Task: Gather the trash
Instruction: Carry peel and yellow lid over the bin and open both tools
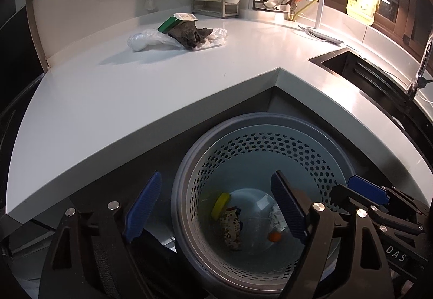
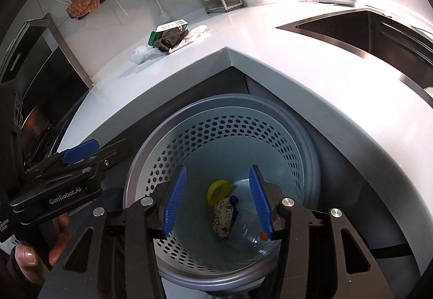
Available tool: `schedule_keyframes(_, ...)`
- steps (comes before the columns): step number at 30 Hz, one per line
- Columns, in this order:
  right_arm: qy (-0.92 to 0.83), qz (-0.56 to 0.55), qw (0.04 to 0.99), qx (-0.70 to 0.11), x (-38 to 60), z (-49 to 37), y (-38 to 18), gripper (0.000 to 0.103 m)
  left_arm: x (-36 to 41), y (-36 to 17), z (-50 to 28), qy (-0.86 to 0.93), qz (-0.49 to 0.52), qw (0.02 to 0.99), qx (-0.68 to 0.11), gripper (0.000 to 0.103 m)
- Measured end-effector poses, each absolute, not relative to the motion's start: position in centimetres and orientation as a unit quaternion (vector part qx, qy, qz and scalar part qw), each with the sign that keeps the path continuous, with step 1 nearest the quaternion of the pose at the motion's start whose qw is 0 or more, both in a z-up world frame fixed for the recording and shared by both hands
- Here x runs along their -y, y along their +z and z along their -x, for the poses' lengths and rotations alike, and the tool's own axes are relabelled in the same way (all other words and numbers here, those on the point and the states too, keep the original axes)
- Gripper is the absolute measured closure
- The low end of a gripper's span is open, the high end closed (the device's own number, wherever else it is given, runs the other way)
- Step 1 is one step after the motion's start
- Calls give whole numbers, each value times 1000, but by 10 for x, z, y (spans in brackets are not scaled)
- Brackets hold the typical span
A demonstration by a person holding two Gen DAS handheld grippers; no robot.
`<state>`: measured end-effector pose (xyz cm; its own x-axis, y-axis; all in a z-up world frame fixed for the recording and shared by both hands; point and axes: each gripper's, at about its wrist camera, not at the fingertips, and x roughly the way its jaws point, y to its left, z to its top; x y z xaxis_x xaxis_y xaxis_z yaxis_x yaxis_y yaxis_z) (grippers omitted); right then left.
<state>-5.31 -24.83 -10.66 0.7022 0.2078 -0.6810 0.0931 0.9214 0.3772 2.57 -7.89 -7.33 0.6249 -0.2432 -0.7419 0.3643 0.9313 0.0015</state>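
Drop step just finishing, by look of it: left tongs [image 1: 216,207] and right tongs [image 2: 217,200] both released, nothing between pads, poised over perforated bin [image 1: 270,142] tucked under inner corner of desk [image 1: 108,98]. Bin floor holds yellow lid [image 2: 217,189], printed wrapper [image 2: 224,220], clear bottle [image 2: 245,228]. Remaining trash near desk's back edge: green-white box [image 1: 177,20], dark rag [image 1: 189,32], clear plastic bag [image 1: 146,40]. Next move: reach across desk, grip one piece.

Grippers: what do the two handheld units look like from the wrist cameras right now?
Both are alike. The left gripper and right gripper have black angular frames with triangular cut-outs, silver round pivot bolts and blue ribbed pads. White lettering reads "GenRobot.AI" on the left unit's side and "DAS" on the right one's. Bare fingers grip the left handle; no sleeve or cable visible.
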Motion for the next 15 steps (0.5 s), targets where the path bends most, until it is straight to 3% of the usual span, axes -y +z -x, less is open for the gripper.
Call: schedule_keyframes(15, 19, -187, 906, -378, 248, 56, -93, 52, 72, -63, -26, -160, -70, 905, -387, 22)
